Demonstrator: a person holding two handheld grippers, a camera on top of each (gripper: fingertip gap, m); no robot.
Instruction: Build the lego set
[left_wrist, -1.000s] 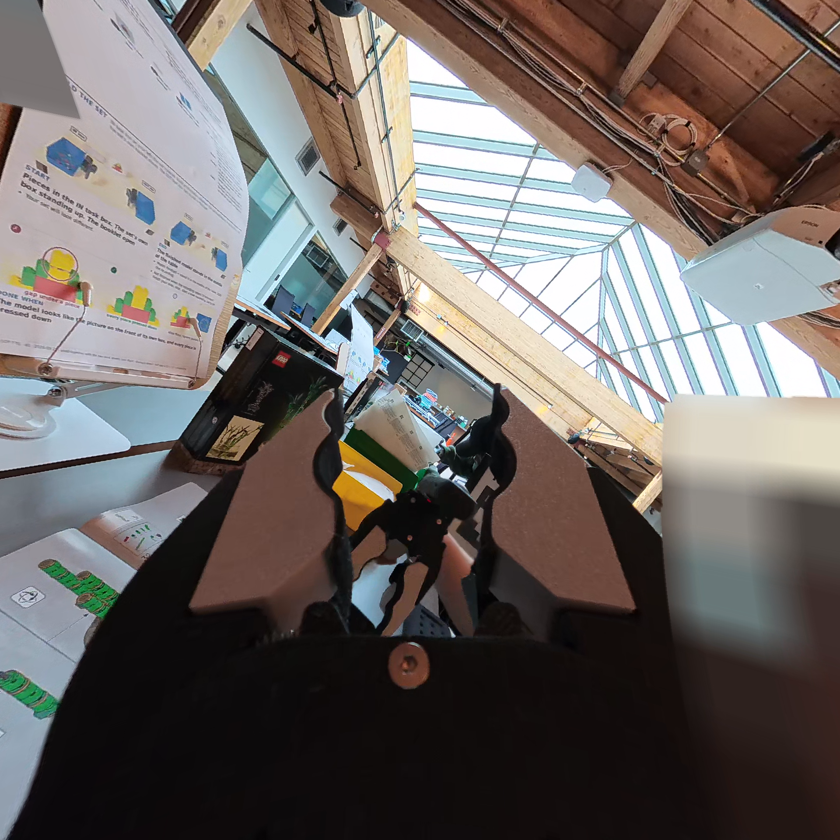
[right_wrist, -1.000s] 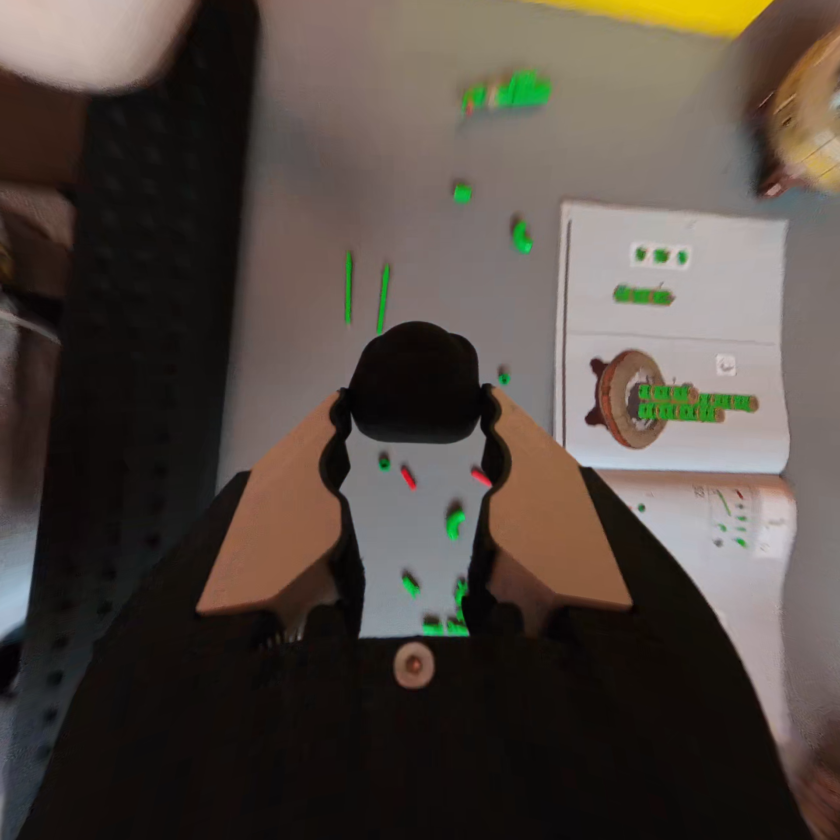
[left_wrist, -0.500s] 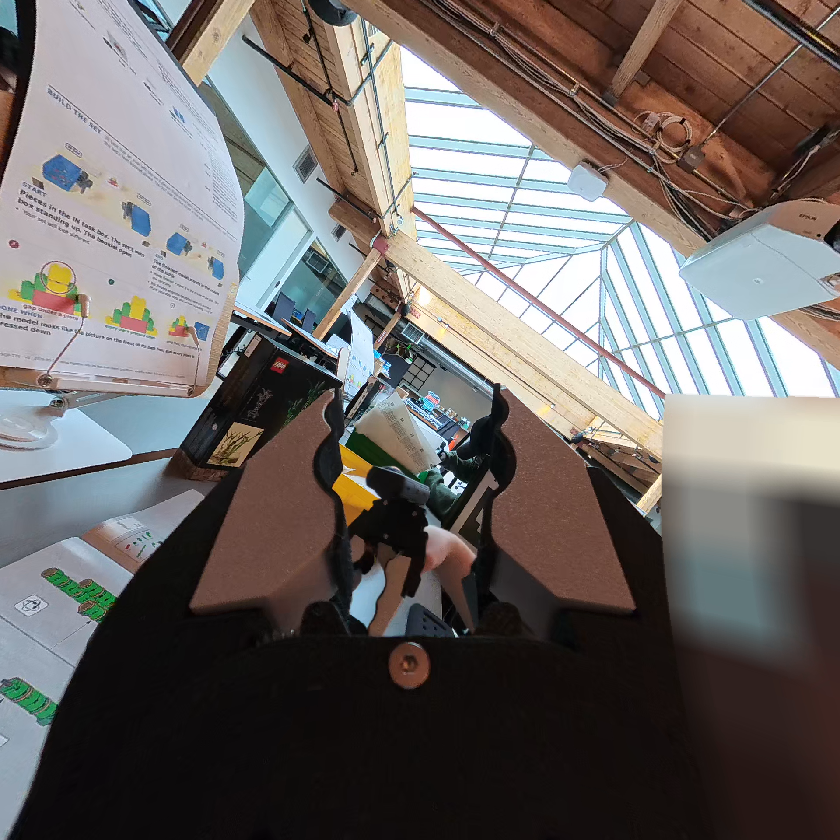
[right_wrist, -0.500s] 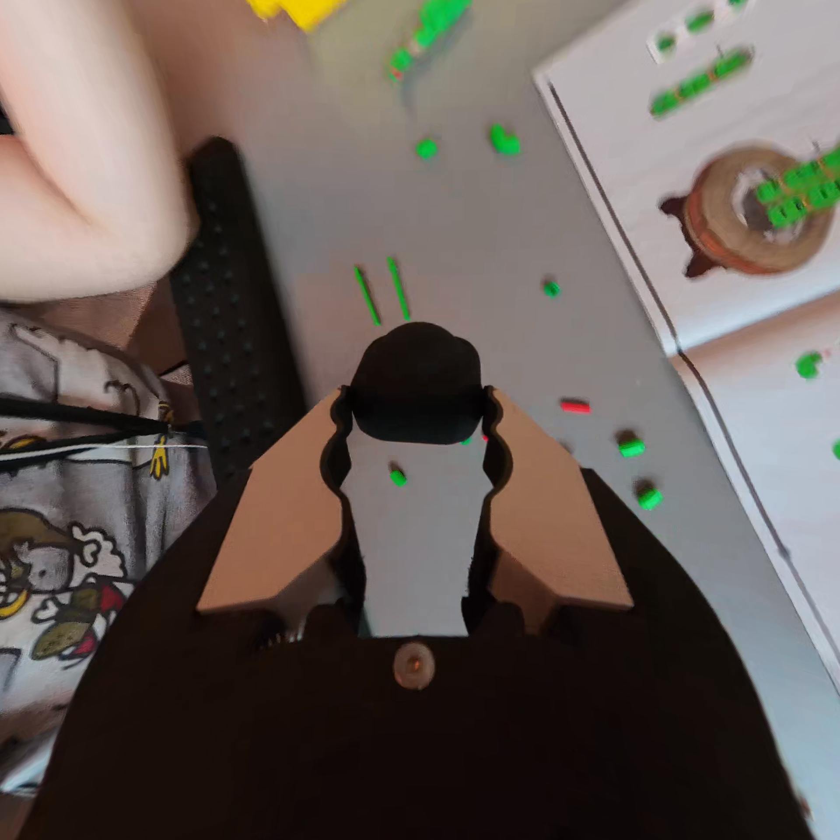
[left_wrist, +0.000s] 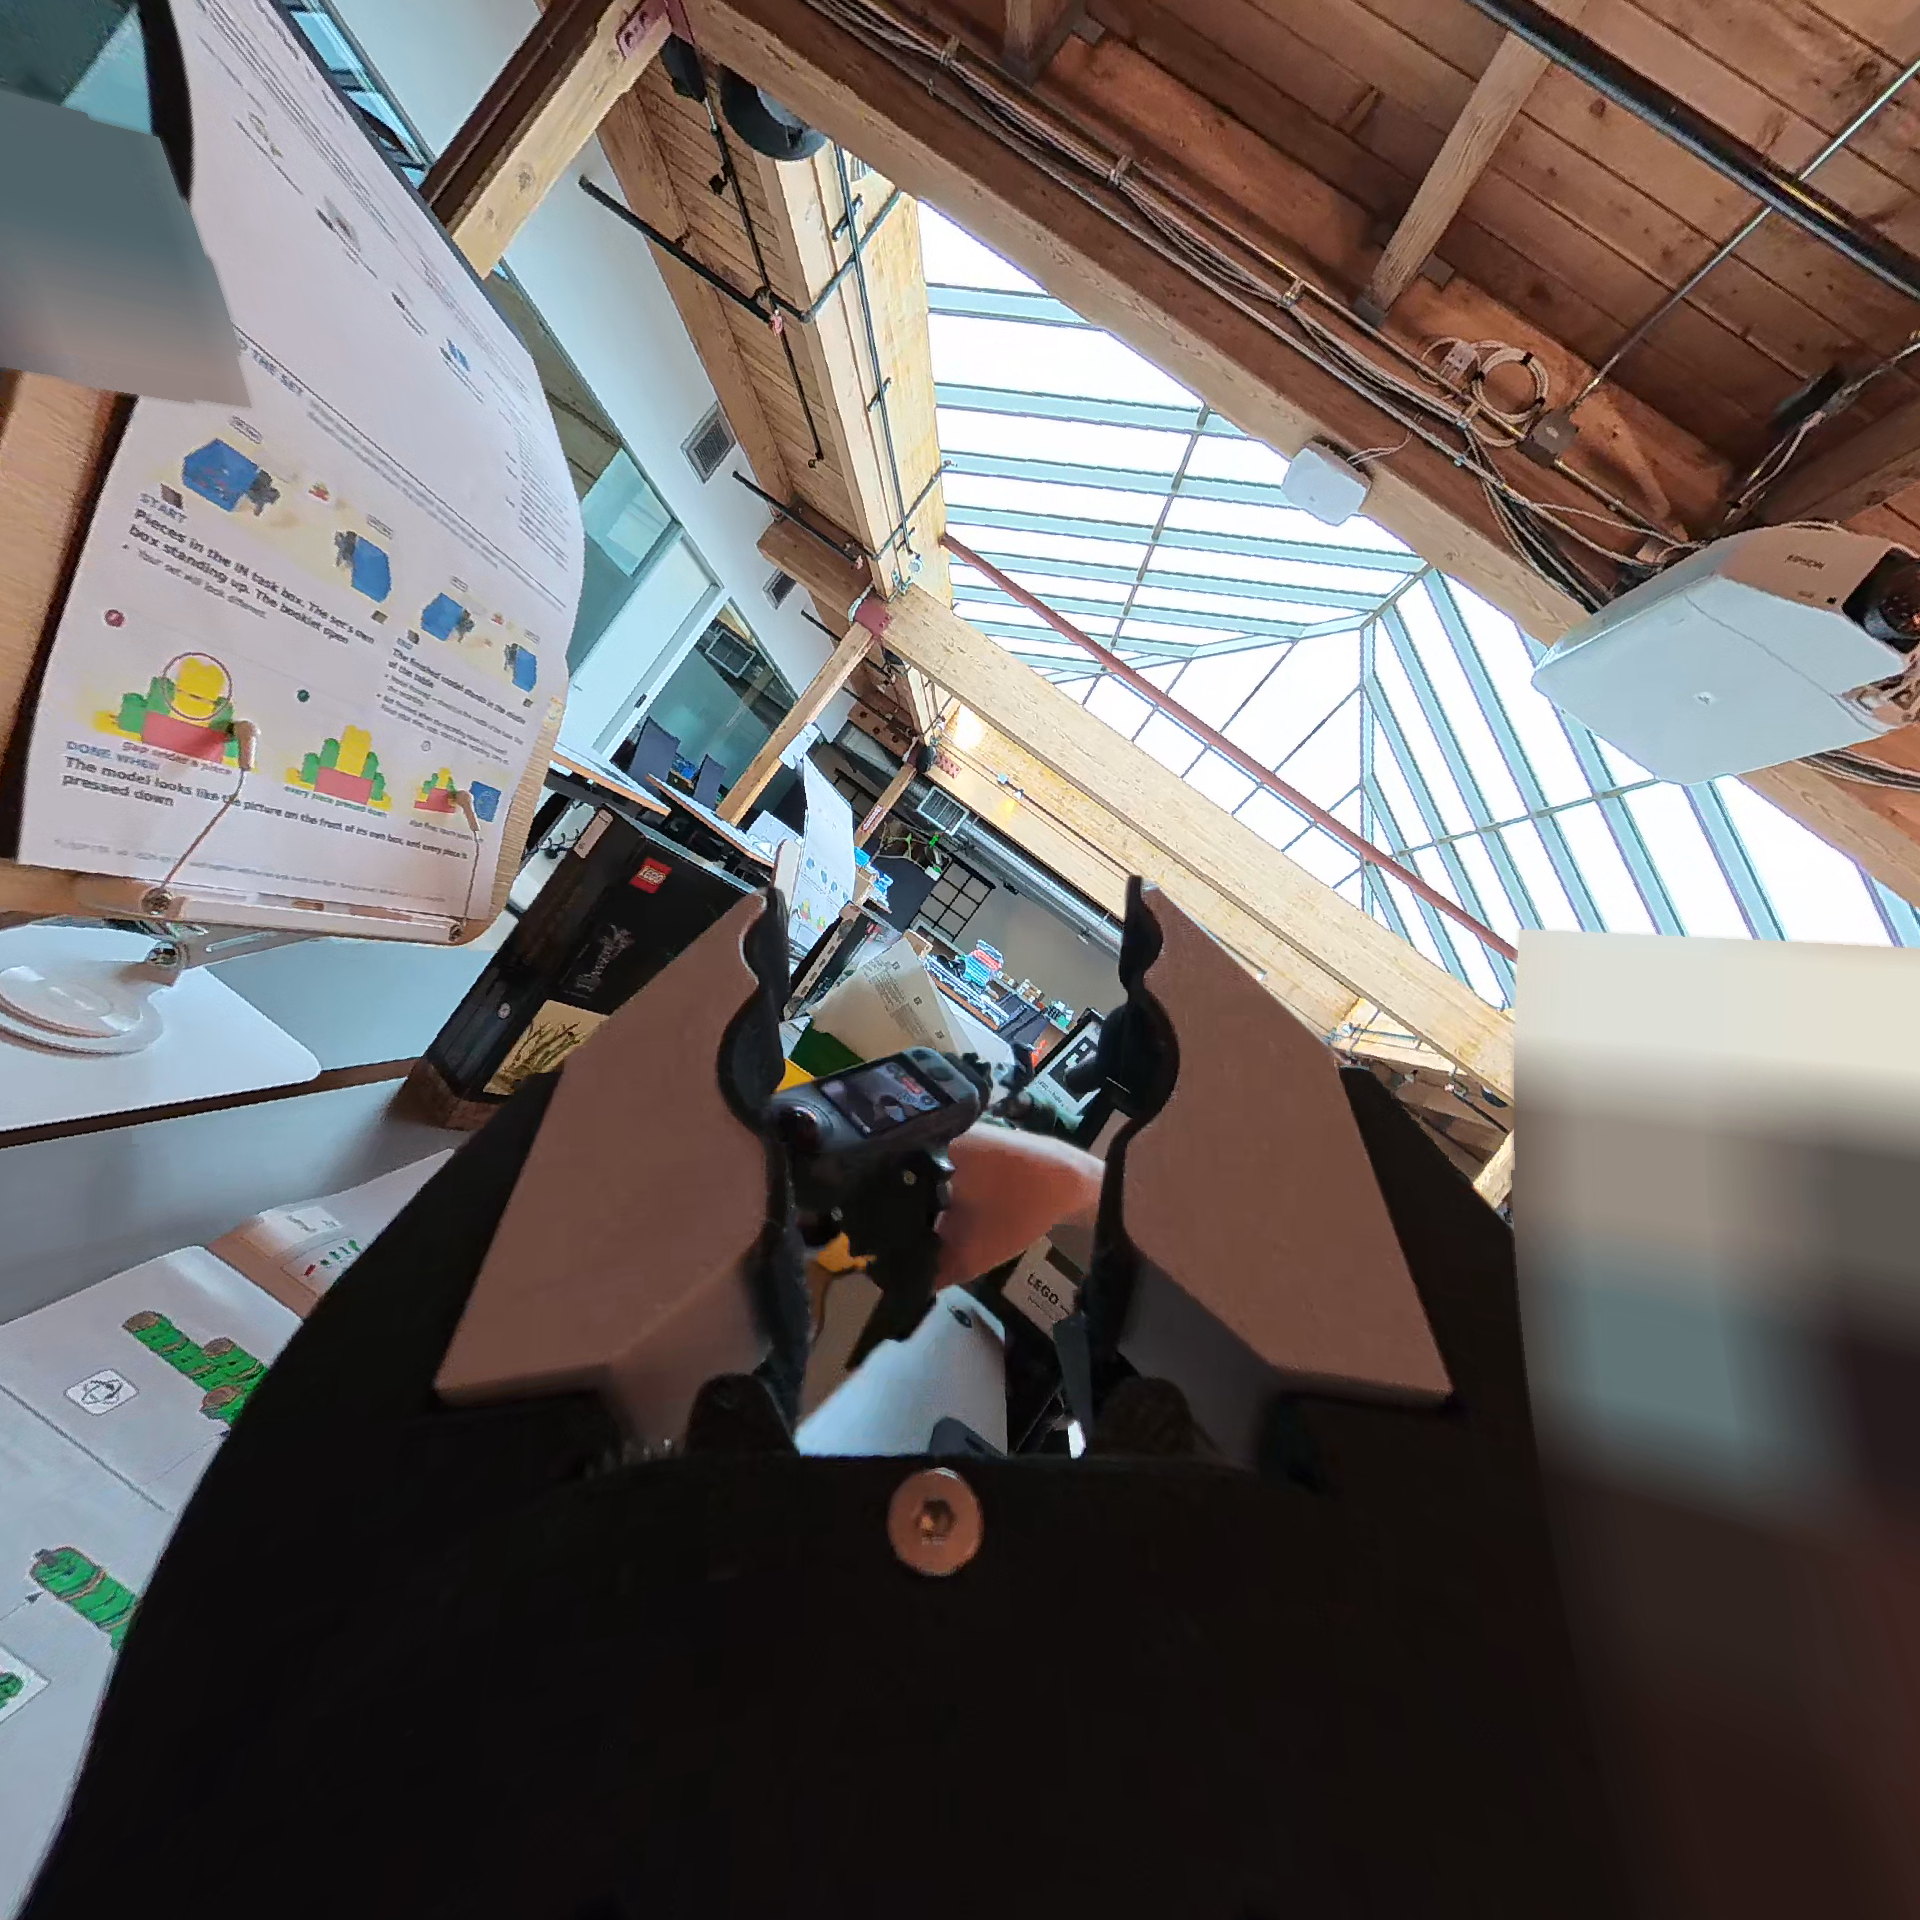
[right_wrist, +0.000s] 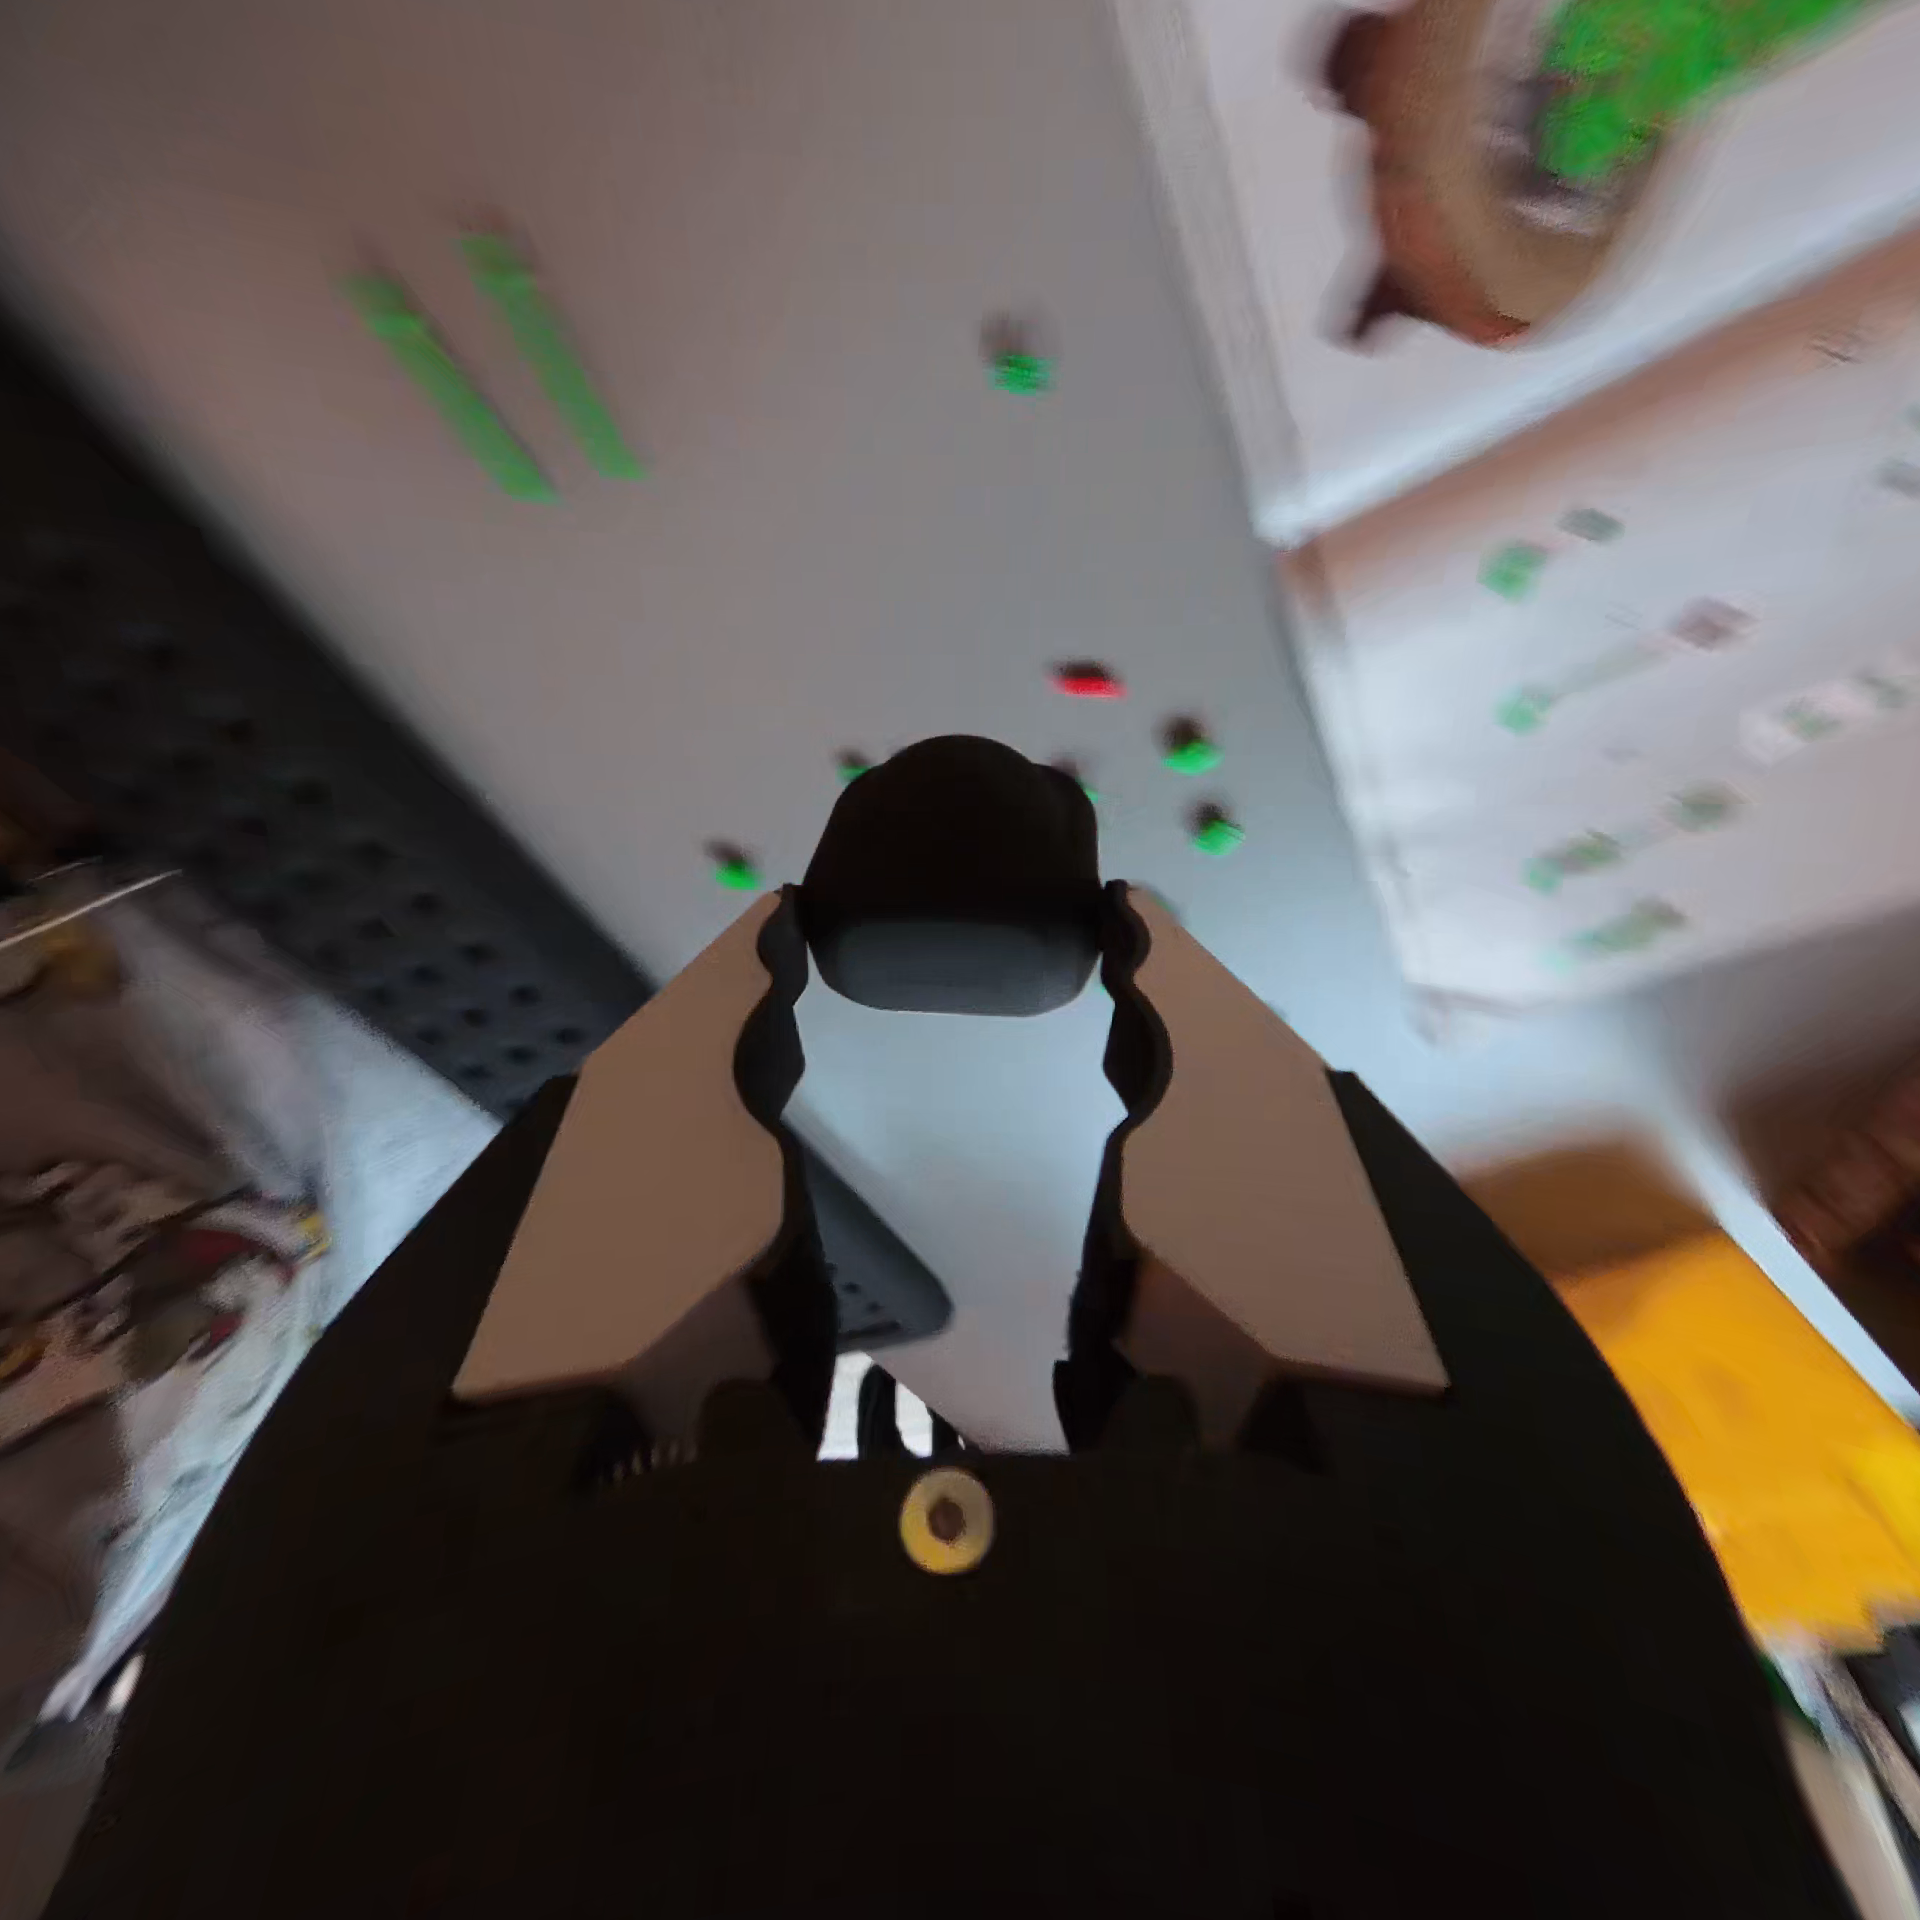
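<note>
Loosely scattered glossy green pieces (right_wrist: 1191, 756)

A dark, rounded piece (right_wrist: 951, 894) sits clamped between the tips of the right gripper (right_wrist: 951, 935), its smooth grey underside facing the camera — too blurred to say what sort of part it is. Below it, on the grey table (right_wrist: 727, 260), the loose lego lies scattered: two long thin green rods (right_wrist: 499, 369) side by side, near parallel, well apart from the rest; a small red piece (right_wrist: 1088, 683) just above the gripper tips; several small green pieces (right_wrist: 1190, 756) around it, apart from one another. The open instruction booklet (right_wrist: 1558, 644) lies just beside them — pages showing green parts.
</note>
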